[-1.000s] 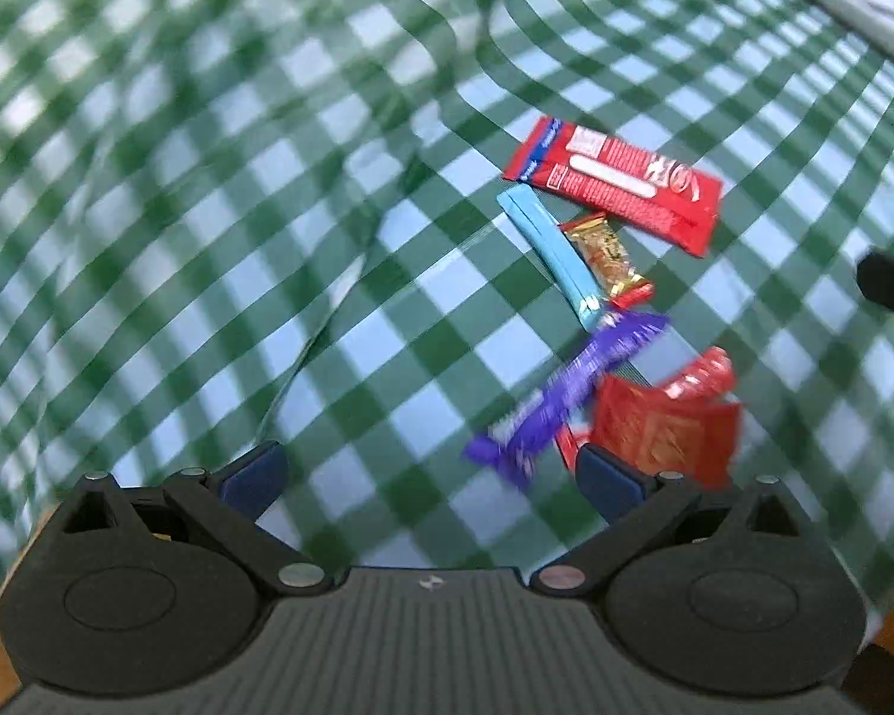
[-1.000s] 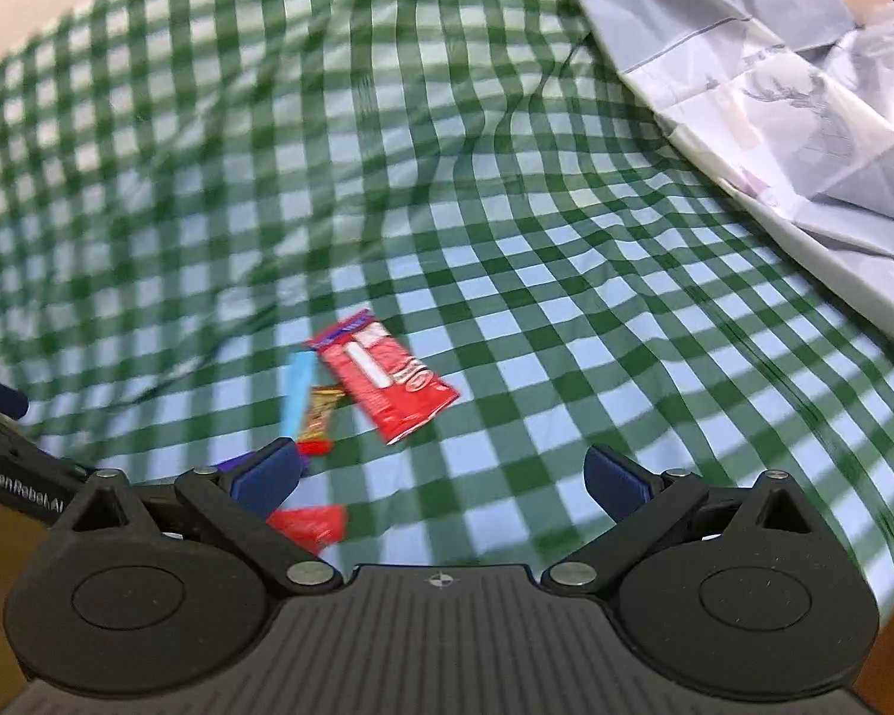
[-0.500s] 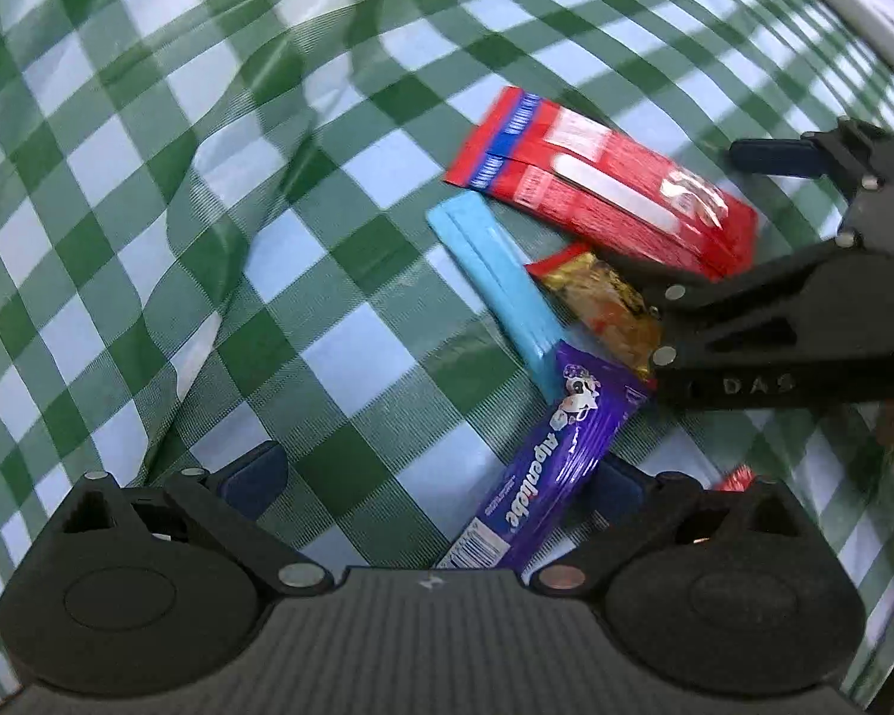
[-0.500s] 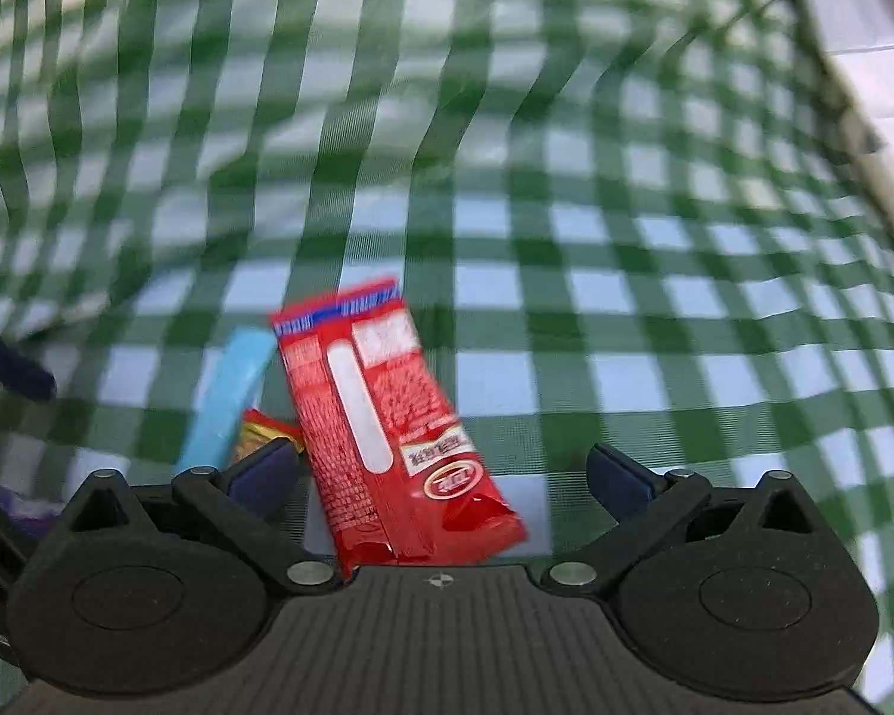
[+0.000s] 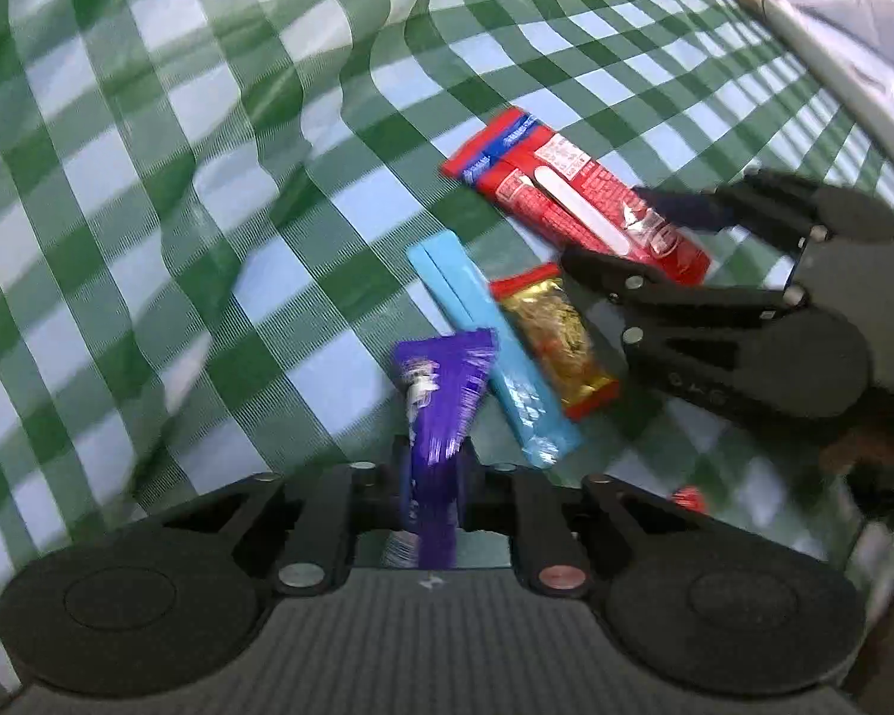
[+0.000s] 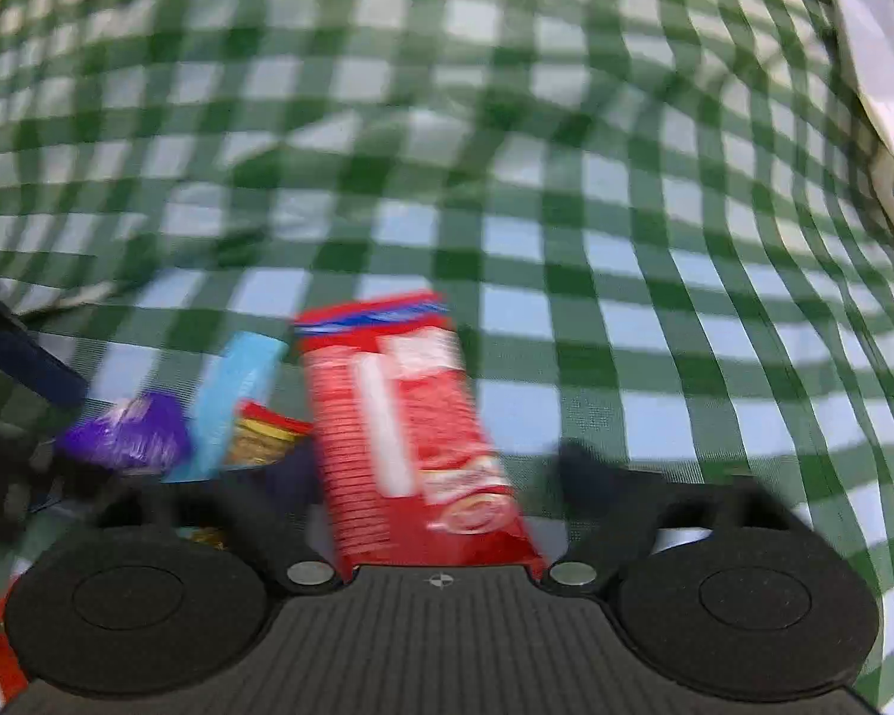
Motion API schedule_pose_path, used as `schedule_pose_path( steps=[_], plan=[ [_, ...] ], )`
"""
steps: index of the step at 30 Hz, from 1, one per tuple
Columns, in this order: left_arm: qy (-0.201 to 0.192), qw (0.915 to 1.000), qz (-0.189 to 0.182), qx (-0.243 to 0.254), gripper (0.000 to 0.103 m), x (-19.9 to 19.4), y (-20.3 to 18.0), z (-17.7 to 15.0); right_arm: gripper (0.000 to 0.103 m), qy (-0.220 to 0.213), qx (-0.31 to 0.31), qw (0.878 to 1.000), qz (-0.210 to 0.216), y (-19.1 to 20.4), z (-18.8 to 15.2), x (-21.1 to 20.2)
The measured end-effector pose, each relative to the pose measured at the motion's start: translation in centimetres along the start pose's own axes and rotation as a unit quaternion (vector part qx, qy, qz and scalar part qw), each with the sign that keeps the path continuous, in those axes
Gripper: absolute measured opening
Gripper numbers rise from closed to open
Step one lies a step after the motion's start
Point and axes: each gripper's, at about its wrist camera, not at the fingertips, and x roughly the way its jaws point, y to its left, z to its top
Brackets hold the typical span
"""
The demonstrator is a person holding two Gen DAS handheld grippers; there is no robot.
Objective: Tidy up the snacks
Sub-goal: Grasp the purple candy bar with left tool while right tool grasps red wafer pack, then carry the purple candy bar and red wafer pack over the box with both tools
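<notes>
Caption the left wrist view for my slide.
Left hand-held gripper closing on purple snack bar; other snacks lie on the checked tablecloth.

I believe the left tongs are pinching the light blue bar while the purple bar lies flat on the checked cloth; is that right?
Not quite: the two are swapped. The left wrist view shows the left tongs closing on the purple bar, which sits pinched between them, while the light blue bar lies flat on the checked cloth.

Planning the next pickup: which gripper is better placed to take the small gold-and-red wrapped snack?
Probably right: the right gripper sits beside the gold-and-red wrapped snack, closing around the long red packet. The left gripper already pinches the purple wrapped bar.
</notes>
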Motion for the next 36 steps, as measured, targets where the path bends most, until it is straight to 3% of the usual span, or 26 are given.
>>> schedule_pose_path(
  steps=[3, 8, 19, 27, 36],
  plan=[
    [-0.01, 0.9999, 0.013, -0.003, 0.014, -1.0, -0.2, -0.8, 0.047, 0.004, -0.003, 1.0, 0.001, 0.2, 0.0, -0.8],
    [-0.021, 0.9991, 0.028, -0.024, 0.014, -4.1, -0.3, -2.2, 0.046, 0.005, 0.036, 0.999, -0.016, -0.3, -0.4, -2.9],
    [-0.096, 0.9933, 0.04, -0.05, 0.014, -16.4, -4.4, -8.6, 0.046, -0.044, 0.135, 0.99, -0.017, 0.9, -1.7, -15.4],
    [-0.139, 0.986, 0.054, -0.075, 0.014, -25.3, -7.3, -15.9, 0.046, -0.068, 0.167, 0.983, 0.027, 4.8, -2.6, -24.5],
    [-0.119, 0.9768, 0.11, -0.14, 0.014, -31.8, -6.3, -26.7, 0.046, -0.054, 0.147, 0.982, 0.108, 14.1, -4.1, -32.9]
  ],
)
